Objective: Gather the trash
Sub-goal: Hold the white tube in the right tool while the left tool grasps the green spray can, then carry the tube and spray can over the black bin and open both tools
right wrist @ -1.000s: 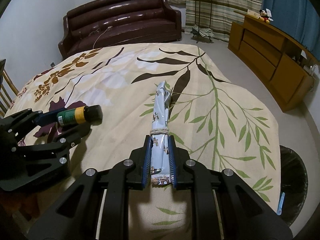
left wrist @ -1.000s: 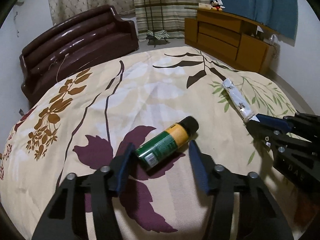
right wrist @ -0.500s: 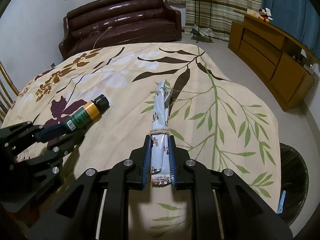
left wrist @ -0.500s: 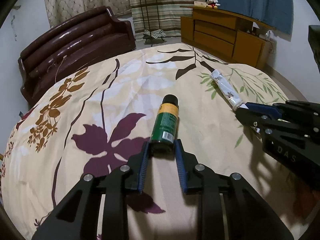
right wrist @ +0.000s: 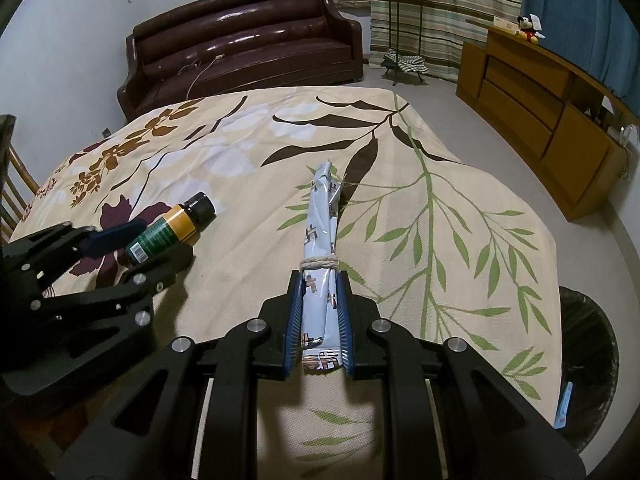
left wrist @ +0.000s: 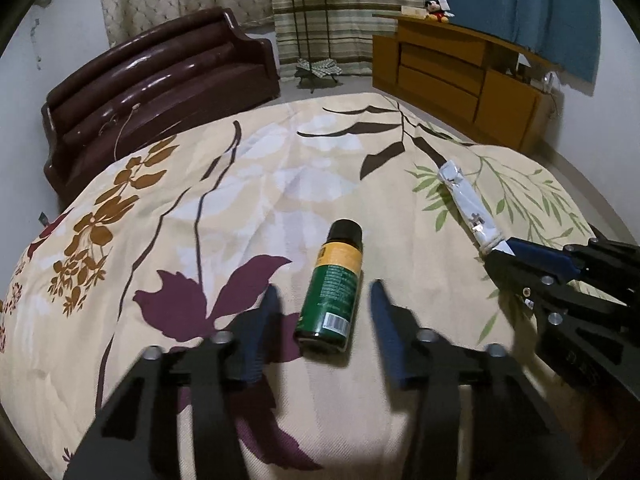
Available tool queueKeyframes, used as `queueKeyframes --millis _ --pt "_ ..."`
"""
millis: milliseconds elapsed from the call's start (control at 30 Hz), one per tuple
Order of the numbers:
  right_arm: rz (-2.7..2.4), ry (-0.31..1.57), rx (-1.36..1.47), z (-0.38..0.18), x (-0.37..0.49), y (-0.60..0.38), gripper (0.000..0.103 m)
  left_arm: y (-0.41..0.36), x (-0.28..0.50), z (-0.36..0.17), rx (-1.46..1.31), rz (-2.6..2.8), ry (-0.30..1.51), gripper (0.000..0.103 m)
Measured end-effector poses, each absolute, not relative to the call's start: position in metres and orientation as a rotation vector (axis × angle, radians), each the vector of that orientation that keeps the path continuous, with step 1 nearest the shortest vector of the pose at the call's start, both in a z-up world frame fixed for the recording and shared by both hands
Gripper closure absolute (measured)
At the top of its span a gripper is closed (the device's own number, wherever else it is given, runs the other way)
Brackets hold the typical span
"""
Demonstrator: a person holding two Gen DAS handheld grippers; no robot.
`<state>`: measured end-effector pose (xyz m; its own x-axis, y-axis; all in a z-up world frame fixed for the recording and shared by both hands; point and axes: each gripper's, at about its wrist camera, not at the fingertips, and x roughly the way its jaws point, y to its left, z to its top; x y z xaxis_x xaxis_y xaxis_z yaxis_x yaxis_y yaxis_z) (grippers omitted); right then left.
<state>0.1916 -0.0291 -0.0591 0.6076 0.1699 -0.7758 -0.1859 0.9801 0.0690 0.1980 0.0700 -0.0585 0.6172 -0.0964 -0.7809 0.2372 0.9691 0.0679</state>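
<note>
Right gripper [right wrist: 319,322]: jaws clamped on near end of the twine-tied paper roll [right wrist: 322,236], whose far end lies on the bedspread [right wrist: 240,148]; left gripper [left wrist: 325,322]: jaws apart & opening, straddling the base of the green spray can [left wrist: 334,286] lying on its side w/o pressing it. Progress, judged: one item gripped, can not yet secured, nothing in the black bin [right wrist: 592,364] on the floor off the bed's right edge. Bed surface beyond both items is open; the two grippers sit near each other.
</note>
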Motion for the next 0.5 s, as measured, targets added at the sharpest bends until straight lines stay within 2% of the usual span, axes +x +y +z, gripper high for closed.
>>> queueKeyframes --millis 33,67,500 --pt "0.205 0.894 -0.02 -0.059 0.191 -0.028 0.086 0.069 0.198 -0.058 0.172 -0.199 0.885 0.07" --pt "0.205 0.894 -0.02 -0.059 0.191 -0.029 0.086 0.069 0.197 -0.058 0.178 -0.202 0.881 0.079" --pt "0.2 0.882 -0.016 -0.055 0.172 -0.029 0.086 0.068 0.165 -0.048 0.156 -0.145 0.838 0.079"
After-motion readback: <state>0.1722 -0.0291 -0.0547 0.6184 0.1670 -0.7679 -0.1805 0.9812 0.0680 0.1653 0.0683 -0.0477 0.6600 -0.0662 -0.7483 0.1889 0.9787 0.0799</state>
